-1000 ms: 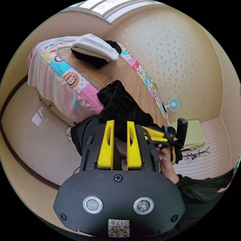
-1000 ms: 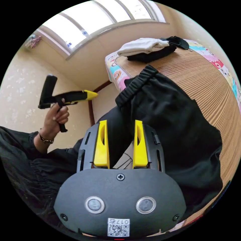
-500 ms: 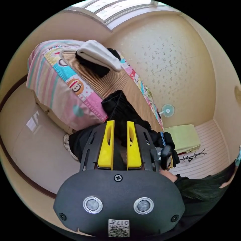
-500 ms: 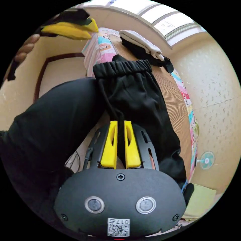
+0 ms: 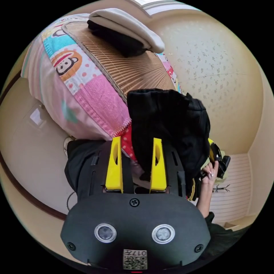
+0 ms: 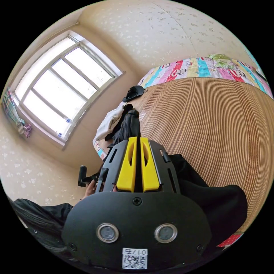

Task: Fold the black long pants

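The black long pants (image 5: 168,125) lie bunched in a soft, matte heap at the edge of the bed, on a ribbed woven mat (image 5: 125,65) of fine straw-coloured slats. In the right gripper view the pants (image 6: 211,199) spread as a smooth dark fold over the near edge of the mat (image 6: 205,120).

The left gripper (image 5: 136,142) has its yellow jaws spread apart; black cloth hangs in front of and between them, but neither jaw is seen pressing on it. The right gripper (image 6: 137,139) has its yellow jaws pressed close together with a thin strip of black cloth caught between them, so it pinches the pants.

A quilted cover (image 5: 94,105) with pink, teal and cartoon patches wraps the side of the bed below the mat and drops to a glossy pale floor (image 5: 34,137). At the far end of the mat sits a folded stack of clothes (image 5: 125,28), a rounded cream piece on top of a black one. In the right gripper view a small black item (image 6: 134,92) lies beyond that stack, and most of the mat is bare. A large window (image 6: 60,94) lights the speckled cream wall (image 6: 182,31).

A hand (image 5: 209,172) beside the pants holds the other tool's handle.
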Motion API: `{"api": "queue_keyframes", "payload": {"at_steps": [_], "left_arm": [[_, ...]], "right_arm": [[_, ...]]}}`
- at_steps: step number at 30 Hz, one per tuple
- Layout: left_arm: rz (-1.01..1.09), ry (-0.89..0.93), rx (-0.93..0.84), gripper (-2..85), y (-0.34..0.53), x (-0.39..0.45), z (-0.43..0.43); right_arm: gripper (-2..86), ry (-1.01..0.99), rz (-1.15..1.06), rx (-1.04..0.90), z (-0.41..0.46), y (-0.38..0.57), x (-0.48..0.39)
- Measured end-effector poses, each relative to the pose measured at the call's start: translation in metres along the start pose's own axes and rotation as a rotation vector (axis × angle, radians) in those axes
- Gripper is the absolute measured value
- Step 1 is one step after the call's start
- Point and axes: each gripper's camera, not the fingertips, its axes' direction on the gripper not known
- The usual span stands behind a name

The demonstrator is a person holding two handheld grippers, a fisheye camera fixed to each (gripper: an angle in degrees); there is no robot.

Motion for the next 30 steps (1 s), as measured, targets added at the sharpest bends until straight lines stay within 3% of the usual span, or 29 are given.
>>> {"api": "queue_keyframes", "payload": {"at_steps": [3, 6, 8, 15, 18, 22, 26, 30], "left_arm": [[-0.002, -0.089, 0.025, 10.4, 0.013, 0.002, -0.007], [0.040, 0.055, 0.099, 2.3, 0.034, 0.006, -0.045], [0.119, 0.265, 0.119, 0.8, 0.043, 0.016, -0.076], [0.722, 0.586, 0.526, -0.3, 0.120, 0.154, -0.268], [0.895, 0.757, 0.648, -0.4, 0.151, 0.199, -0.340], [1.101, 0.842, 0.747, -0.4, 0.196, 0.264, -0.421], [1.244, 0.944, 0.850, -0.4, 0.233, 0.301, -0.469], [1.270, 0.919, 0.957, -0.4, 0.260, 0.311, -0.482]], "right_arm": [[1.9, 0.016, -0.036, 0.010, -0.014, 0.009, -0.016], [1.7, -0.113, -0.062, 0.076, -0.055, 0.013, -0.035], [1.7, -0.163, -0.072, 0.138, -0.093, 0.017, -0.049], [1.7, -0.387, -0.244, 0.616, -0.331, 0.060, -0.117], [1.8, -0.302, -0.432, 0.789, -0.430, 0.098, -0.183], [1.8, -0.150, -0.616, 1.003, -0.536, 0.151, -0.271], [1.6, -0.066, -0.722, 1.115, -0.595, 0.170, -0.325], [1.5, -0.032, -0.780, 1.189, -0.619, 0.172, -0.348]]}}
